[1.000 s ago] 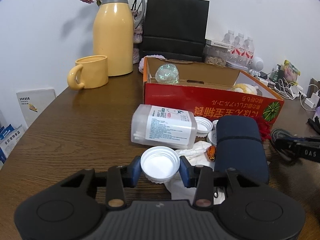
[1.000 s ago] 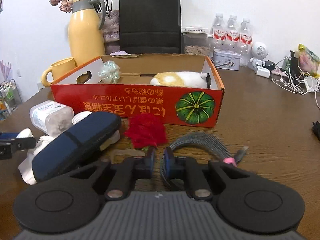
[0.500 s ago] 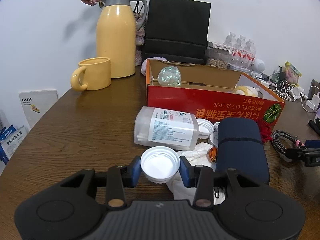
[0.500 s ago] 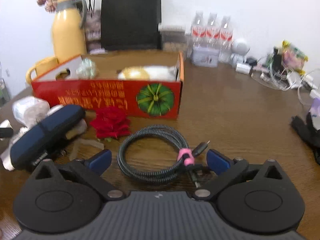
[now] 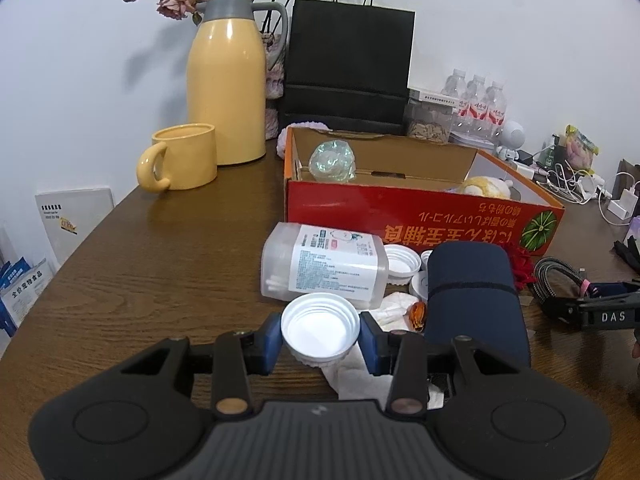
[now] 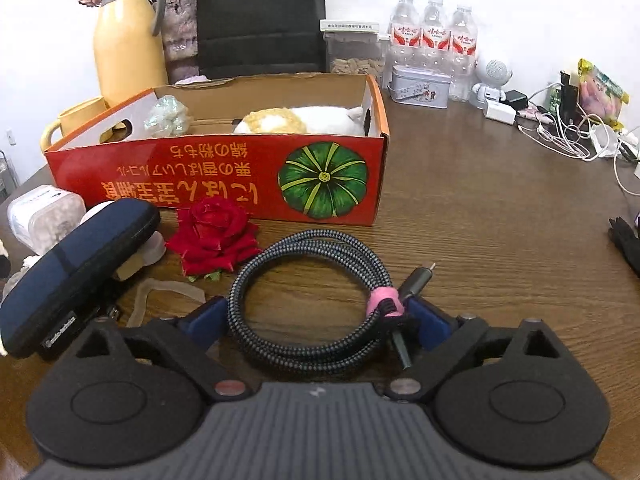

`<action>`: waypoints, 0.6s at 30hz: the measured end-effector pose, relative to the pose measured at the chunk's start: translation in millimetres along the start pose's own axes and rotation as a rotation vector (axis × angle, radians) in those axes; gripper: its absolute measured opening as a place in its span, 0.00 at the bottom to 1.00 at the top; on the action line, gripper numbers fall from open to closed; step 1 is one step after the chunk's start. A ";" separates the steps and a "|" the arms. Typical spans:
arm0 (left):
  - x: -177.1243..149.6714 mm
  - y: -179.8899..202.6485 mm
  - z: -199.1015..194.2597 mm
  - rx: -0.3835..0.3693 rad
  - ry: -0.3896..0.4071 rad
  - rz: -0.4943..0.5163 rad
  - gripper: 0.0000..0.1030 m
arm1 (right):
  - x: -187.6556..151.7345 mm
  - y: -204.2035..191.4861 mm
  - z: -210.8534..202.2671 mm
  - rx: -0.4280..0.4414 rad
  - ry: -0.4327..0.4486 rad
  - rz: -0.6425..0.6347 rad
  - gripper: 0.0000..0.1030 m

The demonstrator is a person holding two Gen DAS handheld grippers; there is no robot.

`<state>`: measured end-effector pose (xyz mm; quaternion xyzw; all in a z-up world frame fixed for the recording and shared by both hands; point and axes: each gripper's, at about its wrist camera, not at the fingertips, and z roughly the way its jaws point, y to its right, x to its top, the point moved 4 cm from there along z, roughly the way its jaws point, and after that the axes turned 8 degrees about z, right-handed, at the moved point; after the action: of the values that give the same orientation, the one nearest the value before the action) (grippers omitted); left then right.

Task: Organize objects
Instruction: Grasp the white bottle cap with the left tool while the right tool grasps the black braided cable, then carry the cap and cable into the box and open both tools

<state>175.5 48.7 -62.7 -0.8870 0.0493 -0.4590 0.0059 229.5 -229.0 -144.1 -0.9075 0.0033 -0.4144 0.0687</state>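
In the left wrist view my left gripper [image 5: 320, 334] is shut on a white screw cap [image 5: 320, 320], held just above a tissue [image 5: 352, 372]. Behind it lie a clear cotton-swab box [image 5: 324, 264] on its side and a navy case [image 5: 472, 292]. In the right wrist view my right gripper [image 6: 316, 316] straddles a coiled braided cable [image 6: 320, 240] with a pink tie [image 6: 382, 300]. Its jaws are closing, their pads just outside the coil. A red fabric rose [image 6: 212, 232] lies in front of the red cardboard box [image 6: 200, 172], which holds a plush toy [image 6: 296, 120] and a shiny crumpled ball [image 6: 166, 116].
A yellow flask [image 5: 226, 88], a yellow mug [image 5: 184, 160] and a black paper bag [image 5: 348, 68] stand behind the box. Water bottles [image 6: 434, 48], a tin [image 6: 420, 86] and tangled chargers [image 6: 568, 136] fill the back right. More white caps [image 5: 400, 260] lie beside the case.
My right gripper went from shut to wide open and moved up to the coiled cable, which now lies between its jaws. The left gripper kept still, gripping the cap.
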 end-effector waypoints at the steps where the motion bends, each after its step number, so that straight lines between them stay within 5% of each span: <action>1: 0.8 0.3 -1.0 -0.001 0.004 0.001 0.38 | -0.4 0.5 -1.7 0.004 0.005 -0.001 0.91; 18: 57.6 17.0 -4.7 0.003 0.134 0.028 0.38 | 47.1 -21.7 -43.6 0.079 0.199 -0.034 0.91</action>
<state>203.3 26.6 -14.0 -0.8536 0.0611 -0.5172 0.0102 226.4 -215.8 -77.7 -0.8585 -0.0216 -0.5033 0.0966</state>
